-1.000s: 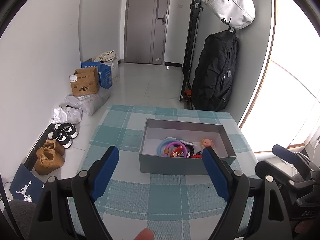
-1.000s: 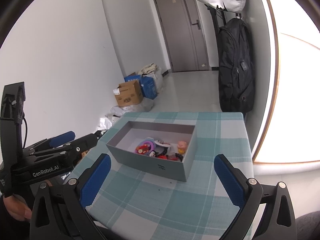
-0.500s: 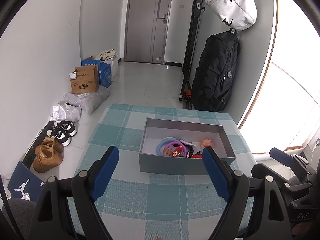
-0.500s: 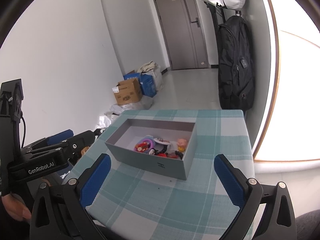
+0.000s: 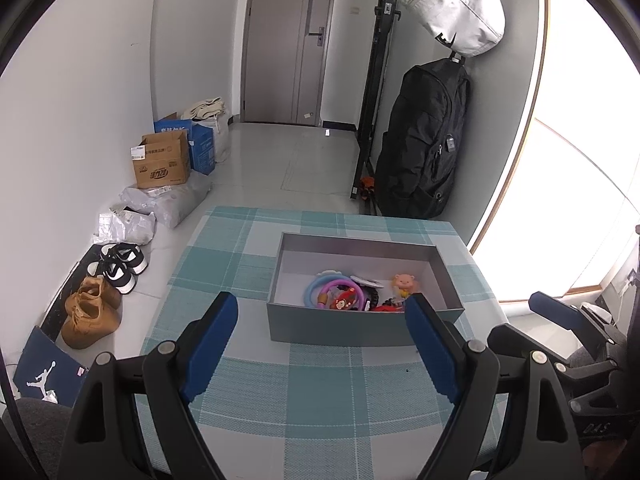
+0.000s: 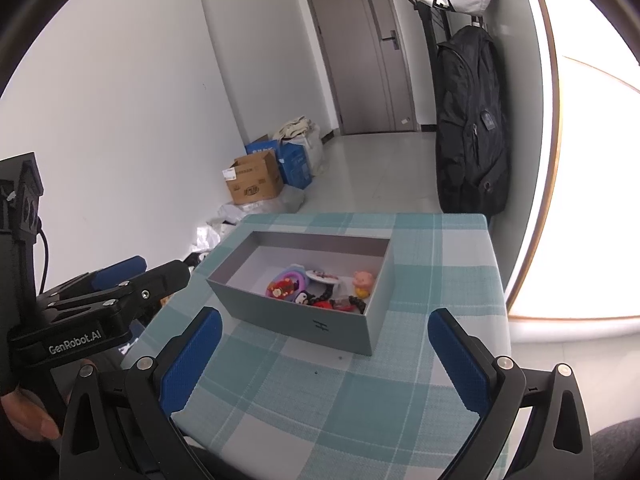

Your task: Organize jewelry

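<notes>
Clutter lined the floor left of the table (image 5: 248,248): a cardboard box (image 5: 162,160), shoes (image 5: 120,262), with a black backpack (image 5: 424,140) by the wall. Both grippers, left (image 5: 320,340) and right (image 6: 326,356), hovered spread apart, empty, short of the grey box (image 5: 344,326) holding the jewelry (image 5: 346,298). "GenRobot.AI" showed on the left gripper.

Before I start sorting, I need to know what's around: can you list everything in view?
Box: one, grey, open, on the table.
Trinkets: a mixed pile, uncountable, inside the box.
Table: one, teal plaid cloth.
Backpack: one, black, hanging by the wall.
Bag: one, white, above the backpack.
Cardboard box: one, brown, on the floor.
Shoes: two pairs, tan and black-white, floor left.
Left tongs: blue pads, open.
Right tongs: blue pads, open.
</notes>
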{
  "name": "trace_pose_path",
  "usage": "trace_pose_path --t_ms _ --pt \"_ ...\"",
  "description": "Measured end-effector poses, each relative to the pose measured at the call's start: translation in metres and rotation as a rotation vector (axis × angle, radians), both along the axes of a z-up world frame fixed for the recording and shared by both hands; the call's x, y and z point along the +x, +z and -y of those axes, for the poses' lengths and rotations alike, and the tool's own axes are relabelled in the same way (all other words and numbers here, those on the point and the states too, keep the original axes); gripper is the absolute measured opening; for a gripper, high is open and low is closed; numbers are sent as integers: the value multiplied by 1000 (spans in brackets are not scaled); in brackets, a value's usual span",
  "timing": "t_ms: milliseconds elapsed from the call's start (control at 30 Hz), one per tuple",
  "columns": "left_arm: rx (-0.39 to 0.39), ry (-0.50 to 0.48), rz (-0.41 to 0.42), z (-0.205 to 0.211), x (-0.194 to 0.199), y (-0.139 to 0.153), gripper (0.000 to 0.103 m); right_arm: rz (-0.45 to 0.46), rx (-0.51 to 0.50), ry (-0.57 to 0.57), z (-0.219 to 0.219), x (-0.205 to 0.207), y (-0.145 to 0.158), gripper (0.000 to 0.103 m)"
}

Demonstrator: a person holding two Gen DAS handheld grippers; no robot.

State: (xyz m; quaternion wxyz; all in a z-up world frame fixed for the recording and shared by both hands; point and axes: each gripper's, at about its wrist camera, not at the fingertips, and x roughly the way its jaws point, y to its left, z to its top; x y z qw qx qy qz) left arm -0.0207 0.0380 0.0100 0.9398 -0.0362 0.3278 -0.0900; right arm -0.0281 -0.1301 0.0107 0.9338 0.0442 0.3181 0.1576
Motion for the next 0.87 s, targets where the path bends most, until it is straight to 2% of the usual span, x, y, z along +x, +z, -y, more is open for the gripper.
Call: trace_pose_path --t_ms 533,867 --pt "-6 0 -5 1 0 -1 83 -12 -3 -1 0 2 -3 103" --pt "-46 7 16 -4 -1 -1 83 -22 -5 1 -2 3 -5 103"
